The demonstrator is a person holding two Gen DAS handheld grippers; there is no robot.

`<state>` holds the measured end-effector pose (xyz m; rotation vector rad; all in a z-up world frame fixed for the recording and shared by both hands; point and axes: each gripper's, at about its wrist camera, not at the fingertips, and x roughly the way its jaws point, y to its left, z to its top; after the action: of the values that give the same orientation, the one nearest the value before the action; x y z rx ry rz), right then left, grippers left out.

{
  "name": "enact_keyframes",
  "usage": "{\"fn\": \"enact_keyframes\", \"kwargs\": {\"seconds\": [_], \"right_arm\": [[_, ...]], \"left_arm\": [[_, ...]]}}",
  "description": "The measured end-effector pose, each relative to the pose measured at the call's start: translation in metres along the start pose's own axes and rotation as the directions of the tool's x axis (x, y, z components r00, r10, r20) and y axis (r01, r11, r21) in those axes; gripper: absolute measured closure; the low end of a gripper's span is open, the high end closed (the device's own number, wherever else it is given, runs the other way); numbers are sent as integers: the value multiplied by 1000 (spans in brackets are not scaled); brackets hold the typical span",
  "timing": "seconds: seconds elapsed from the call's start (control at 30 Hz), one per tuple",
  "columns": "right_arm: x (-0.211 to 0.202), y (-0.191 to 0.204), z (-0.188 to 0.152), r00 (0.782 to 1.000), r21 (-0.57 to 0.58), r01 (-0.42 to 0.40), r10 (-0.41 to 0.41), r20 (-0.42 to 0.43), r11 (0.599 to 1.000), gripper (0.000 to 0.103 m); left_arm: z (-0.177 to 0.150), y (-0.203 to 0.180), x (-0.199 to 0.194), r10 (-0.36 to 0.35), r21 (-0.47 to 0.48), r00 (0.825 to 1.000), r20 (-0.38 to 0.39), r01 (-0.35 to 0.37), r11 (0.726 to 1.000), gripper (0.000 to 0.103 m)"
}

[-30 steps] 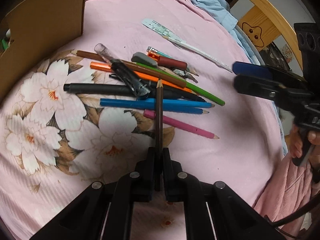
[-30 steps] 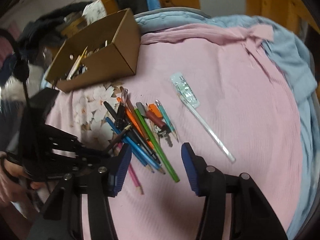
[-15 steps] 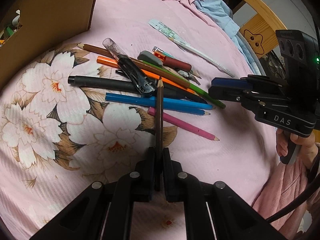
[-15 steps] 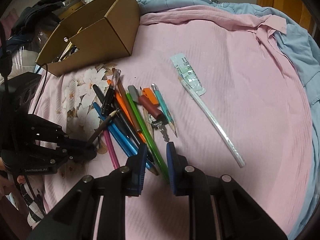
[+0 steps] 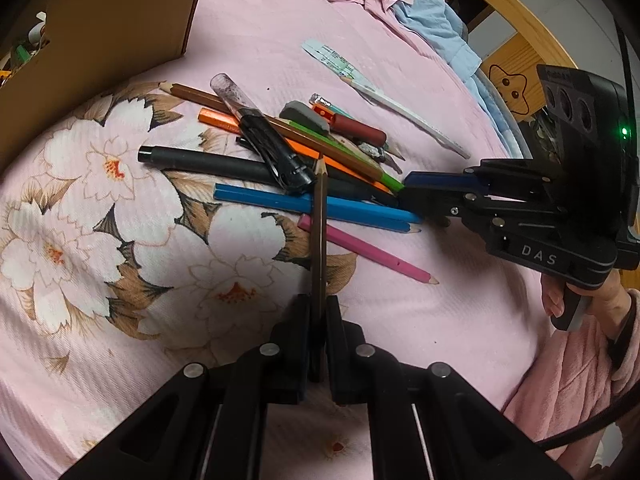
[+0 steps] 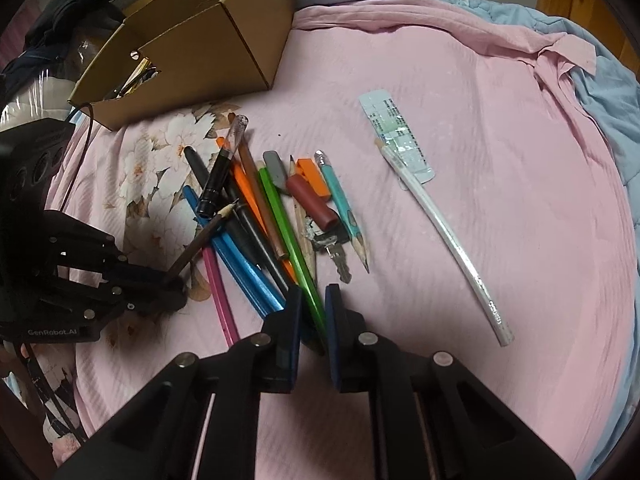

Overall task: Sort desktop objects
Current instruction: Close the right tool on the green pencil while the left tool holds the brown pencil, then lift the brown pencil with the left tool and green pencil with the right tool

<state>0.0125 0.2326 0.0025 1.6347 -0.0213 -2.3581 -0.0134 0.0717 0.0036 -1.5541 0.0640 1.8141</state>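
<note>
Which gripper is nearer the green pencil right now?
Right. The right gripper straddles the green pencil at its near end, jaws closing on it. The left gripper sits off to the side, shut on a brown pencil.

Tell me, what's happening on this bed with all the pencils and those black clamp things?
A person is sorting a pile of pens and pencils on a pink floral bedsheet, a handheld gripper in each hand. The left gripper is shut on a dark brown pencil. The right gripper is closing around the green pencil. A cardboard box sits nearby.
</note>
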Motion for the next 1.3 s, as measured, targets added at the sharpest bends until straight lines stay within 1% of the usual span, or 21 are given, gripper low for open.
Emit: {"fn": "enact_keyframes", "kwargs": {"seconds": [0.4, 0.5, 0.63, 0.73, 0.87, 0.93, 1.03, 1.1, 1.17, 1.3], "right_arm": [[3, 0, 3, 1000, 4, 16, -16, -19, 1000, 91], [3, -1, 4, 1000, 14, 9, -9, -27, 1000, 92], [2, -5, 5, 999, 51, -26, 29, -47, 998, 92], [4, -5, 4, 998, 47, -32, 34, -60, 998, 92], [7, 1, 2, 999, 5, 1, -1, -54, 1000, 92], [7, 1, 1, 999, 13, 0, 0, -48, 1000, 92], [7, -3, 1, 999, 51, -20, 23, -48, 998, 91], [6, -10, 2, 996, 110, -60, 66, -55, 992, 92], [6, -14, 2, 993, 145, -89, 98, -58, 985, 92], [7, -25, 3, 979, 239, -173, 193, -63, 956, 92]], "left_arm": [[2, 6, -1, -3, -7, 1000, 3, 3, 1000, 96], [3, 6, -1, -2, -7, 1000, 5, 2, 1000, 96], [3, 4, 0, 10, 2, 1000, 6, -10, 1000, 96], [3, 3, -1, 16, 7, 1000, 8, -17, 1000, 96], [3, 4, -1, 7, -4, 1000, 9, -7, 1000, 96], [3, 4, -1, 1, -10, 1000, 9, -1, 1000, 96], [3, 2, -1, 15, 0, 1000, 10, -15, 1000, 96], [3, -1, -1, 26, 9, 1000, 13, -26, 1000, 96], [2, -3, -1, 39, 21, 999, 16, -39, 999, 96], [2, -4, -1, 49, 27, 999, 18, -50, 998, 96]]}}
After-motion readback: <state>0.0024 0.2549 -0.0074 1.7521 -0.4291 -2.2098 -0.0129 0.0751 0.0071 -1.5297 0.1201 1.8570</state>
